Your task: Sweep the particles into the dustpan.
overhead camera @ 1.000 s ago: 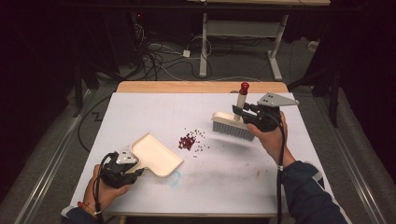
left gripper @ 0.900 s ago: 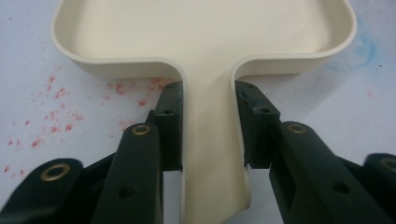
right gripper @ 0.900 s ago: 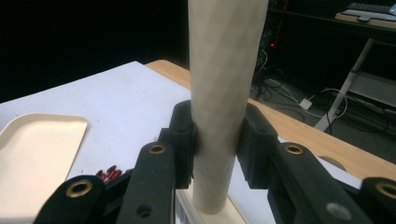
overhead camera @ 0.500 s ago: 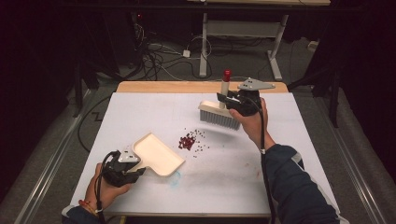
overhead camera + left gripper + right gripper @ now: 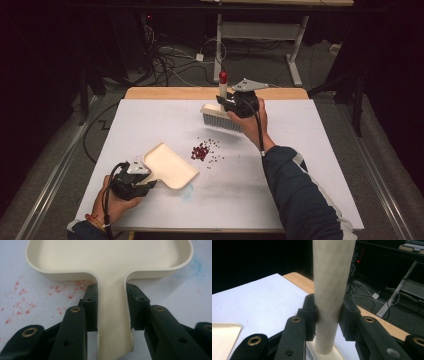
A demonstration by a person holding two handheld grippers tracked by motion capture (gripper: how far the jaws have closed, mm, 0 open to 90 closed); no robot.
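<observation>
Dustpan (image 5: 169,166): cream, flat on the white table (image 5: 300,165) toward 7 o'clock from the table's middle, its open mouth pointing to about 2 o'clock at the beads; the left gripper view shows the pan empty and its narrow handle running back between the black jaws.
Left gripper (image 5: 131,181): clenched on the dustpan's handle — in its own view (image 5: 112,311) both pads press the handle's two sides; a hand holds it at the near left corner of the table.
Beads (image 5: 202,151): a small heap of dark red bits near the table's middle, just beyond the dustpan's mouth, with a few loose ones scattered toward 12 and 3 o'clock.
Brush (image 5: 222,116): cream block with pale bristles pointing down, at about 12 o'clock from the beads and well apart from them, near the far edge; its round handle stands upright and ends in a red cap. Whether the bristles touch the table I cannot tell.
Right gripper (image 5: 239,103): grasping the brush's upright handle — in its own view (image 5: 328,315) the jaws close on the pale shaft from both sides; a grey three-cornered plate sits on top of it.
Table stains: faint red specks beside the left jaws and a blue smear near the pan's corner.
</observation>
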